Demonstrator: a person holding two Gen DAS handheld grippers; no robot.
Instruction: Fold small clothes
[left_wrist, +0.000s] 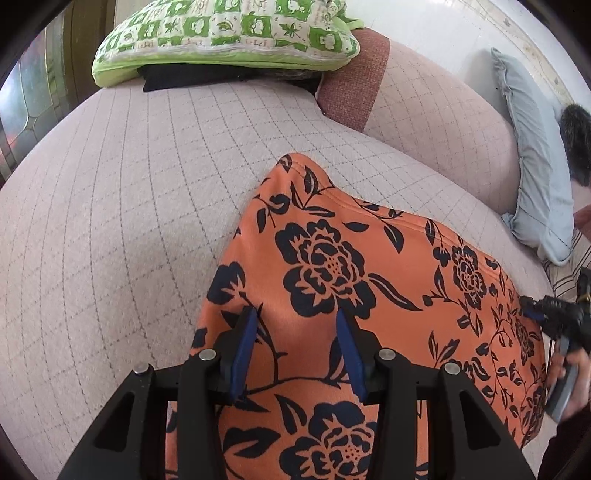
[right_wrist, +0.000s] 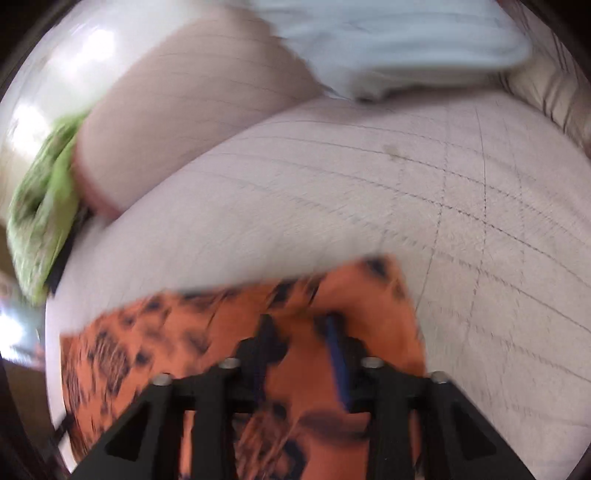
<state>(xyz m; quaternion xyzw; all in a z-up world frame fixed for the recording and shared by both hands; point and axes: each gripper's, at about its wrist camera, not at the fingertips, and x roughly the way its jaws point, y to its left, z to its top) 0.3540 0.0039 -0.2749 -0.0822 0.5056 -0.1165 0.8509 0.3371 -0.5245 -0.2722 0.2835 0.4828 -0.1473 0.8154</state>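
**Orange floral garment spread on the quilted sofa seat, one hand-held gripper over each end**

We look down the left hand-held gripper (left_wrist: 295, 325) and see its two blue-padded fingers (left_wrist: 246, 347) standing apart, with a clear gap between them. They hang over the orange garment with the dark flower print (left_wrist: 332, 266), and we see no fold of cloth pinched between the pads; whether the tips touch the fabric we cannot tell. The garment lies flat on the pale pink quilted sofa seat (left_wrist: 110, 221), its near part under this gripper and a narrower end reaching up toward the backrest.

At the right edge of that view we find the right hand-held gripper (left_wrist: 535, 312) at the garment's far side, with a hand (left_wrist: 565, 384) around its grey handle. In its own view, the right hand-held gripper (right_wrist: 299, 325) is smeared by motion blur. One blue pad (right_wrist: 338, 362) shows, and orange cloth (right_wrist: 221, 332) fills the space around the fingers. The gap looks narrow, but we cannot tell whether the pads press on the fabric.

Beyond the garment we see a green-and-white checked cushion (left_wrist: 229, 33) resting on something black at the back of the seat, and a light blue pillow (left_wrist: 535, 158) propped against the backrest to the right.
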